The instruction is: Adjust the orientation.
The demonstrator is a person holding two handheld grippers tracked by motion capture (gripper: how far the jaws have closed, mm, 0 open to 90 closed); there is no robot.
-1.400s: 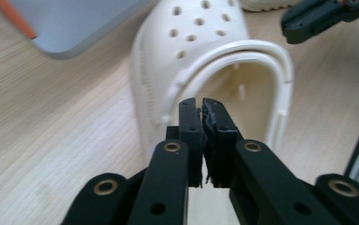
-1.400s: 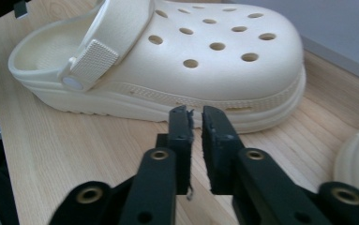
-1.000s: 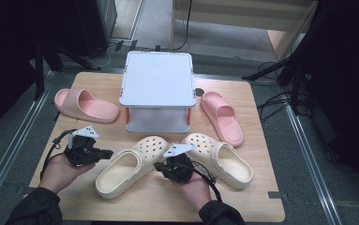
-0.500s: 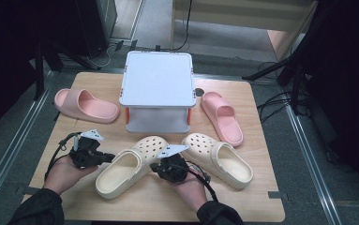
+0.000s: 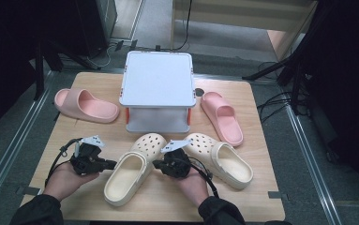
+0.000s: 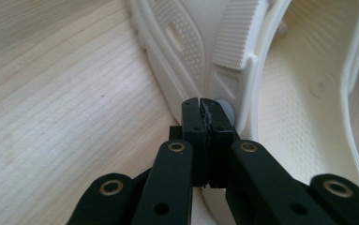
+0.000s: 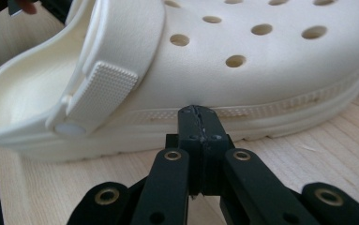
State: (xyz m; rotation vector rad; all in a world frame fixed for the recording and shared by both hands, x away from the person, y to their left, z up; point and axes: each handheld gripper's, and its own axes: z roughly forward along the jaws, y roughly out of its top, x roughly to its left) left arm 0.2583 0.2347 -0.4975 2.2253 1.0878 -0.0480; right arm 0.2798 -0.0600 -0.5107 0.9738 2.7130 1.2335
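High view: your left gripper (image 5: 114,165) and right gripper (image 5: 156,165), jaws together, flank the cream perforated foam clog (image 5: 130,174); behind stands a white lidded plastic box (image 5: 157,89), its contents hidden.

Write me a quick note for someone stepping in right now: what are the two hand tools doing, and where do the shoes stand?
Left gripper: shut, empty, its tips at the outer side of the near cream clog, by the strap rivet.
Right gripper: shut, empty, its tips against that clog's other side, below the holes.
The second cream clog lies to the right on the table. One pink slide lies left of the white box, the other pink slide right of it.
Done: nothing lifted yet.
Left: likely nudging or squeezing the near clog into place; I cannot tell where it should go.
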